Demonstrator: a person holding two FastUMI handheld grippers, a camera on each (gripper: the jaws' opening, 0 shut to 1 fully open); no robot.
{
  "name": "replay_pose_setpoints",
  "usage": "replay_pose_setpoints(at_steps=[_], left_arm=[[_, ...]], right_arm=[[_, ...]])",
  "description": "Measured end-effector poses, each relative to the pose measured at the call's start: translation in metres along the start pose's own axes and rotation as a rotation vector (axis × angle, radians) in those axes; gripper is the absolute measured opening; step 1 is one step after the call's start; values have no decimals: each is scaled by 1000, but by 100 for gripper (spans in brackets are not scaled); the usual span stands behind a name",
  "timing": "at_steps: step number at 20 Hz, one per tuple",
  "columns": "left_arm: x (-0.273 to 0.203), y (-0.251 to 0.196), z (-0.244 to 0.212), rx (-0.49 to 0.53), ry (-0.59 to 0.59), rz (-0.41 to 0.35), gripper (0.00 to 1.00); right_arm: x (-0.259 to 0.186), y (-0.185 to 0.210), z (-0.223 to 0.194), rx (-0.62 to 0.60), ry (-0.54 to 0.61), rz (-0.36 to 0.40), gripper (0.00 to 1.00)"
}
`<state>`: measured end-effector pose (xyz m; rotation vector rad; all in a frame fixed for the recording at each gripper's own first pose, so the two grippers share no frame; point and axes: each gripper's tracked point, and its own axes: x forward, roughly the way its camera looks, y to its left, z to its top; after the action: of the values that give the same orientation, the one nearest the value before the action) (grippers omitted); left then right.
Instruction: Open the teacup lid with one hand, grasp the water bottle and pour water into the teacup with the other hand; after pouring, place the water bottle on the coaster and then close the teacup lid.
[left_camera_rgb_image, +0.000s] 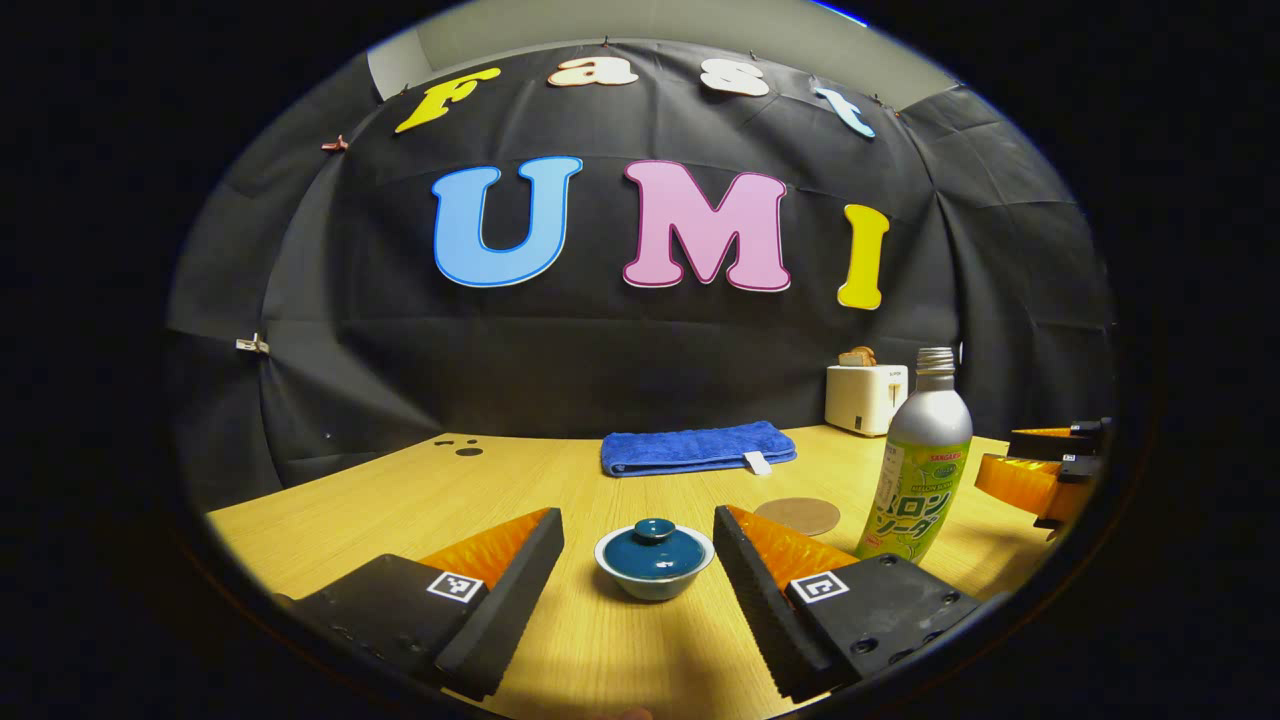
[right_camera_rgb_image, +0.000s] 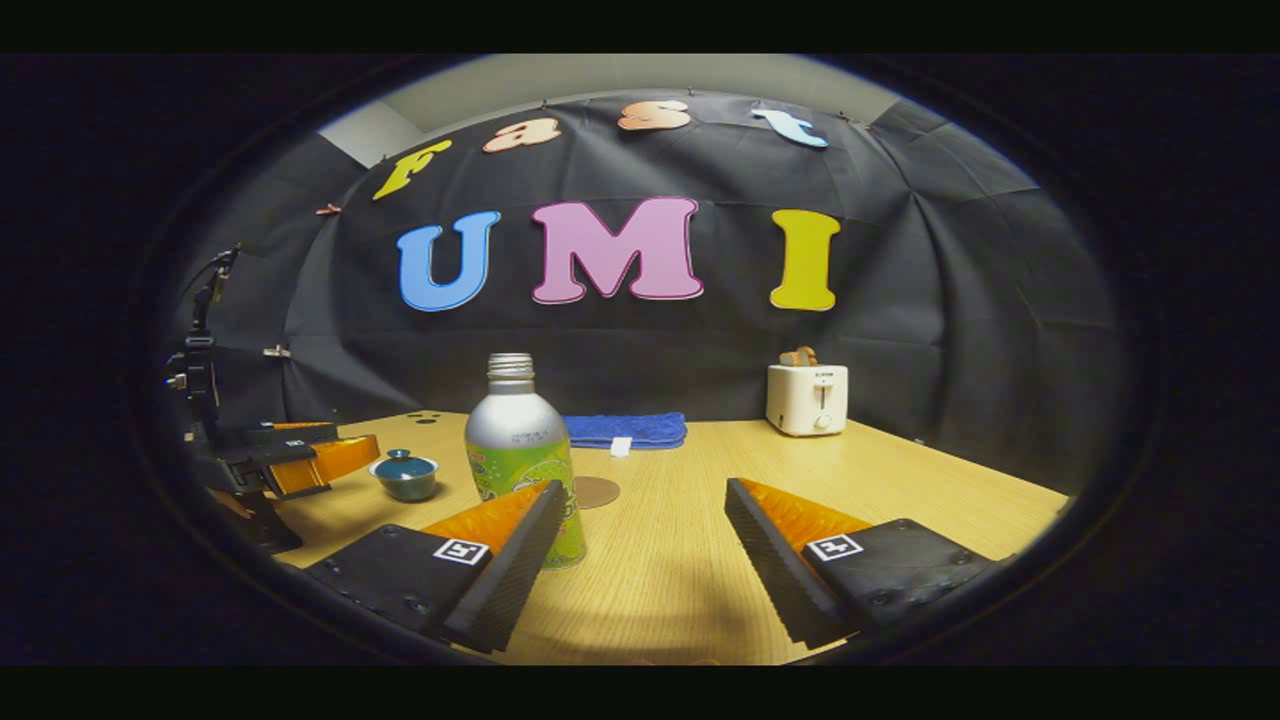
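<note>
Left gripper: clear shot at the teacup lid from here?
Probably yes. The left gripper is open, with the lidded teacup just ahead, centred between its fingers, and only bare table in the gap. The bottle stands off to one side.

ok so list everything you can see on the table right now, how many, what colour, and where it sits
teacup: one, pale bowl with dark teal lid on, near middle of table
water bottle: one, silver and green, uncapped, upright right of teacup
coaster: one, brown, round, flat between teacup and bottle, farther back
towel: one, blue, folded, rear of table
toaster: one, white, bread in it, rear right
table: one, light wood
left gripper: open, teacup ahead between fingers
right gripper: open, bottle just beyond one finger
</note>
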<state>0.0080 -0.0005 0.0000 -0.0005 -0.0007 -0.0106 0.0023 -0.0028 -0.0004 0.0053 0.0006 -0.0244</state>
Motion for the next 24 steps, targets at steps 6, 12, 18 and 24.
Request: replay_pose_setpoints(at_steps=[6, 12, 18, 24], left_arm=[[6, -3, -1, 2, 4, -29, 96], [30, -3, -11, 26, 69, -52, 96], [55, -10, -20, 88, 138, -97, 95], [68, -11, -27, 112, 188, -106, 90]], right_arm=[[1, 0, -1, 2, 1, -3, 99], [-1, 1, 1, 4, 1, -3, 99], [-1, 1, -1, 5, 2, -4, 99], [0, 2, 0, 6, 1, 3, 99]])
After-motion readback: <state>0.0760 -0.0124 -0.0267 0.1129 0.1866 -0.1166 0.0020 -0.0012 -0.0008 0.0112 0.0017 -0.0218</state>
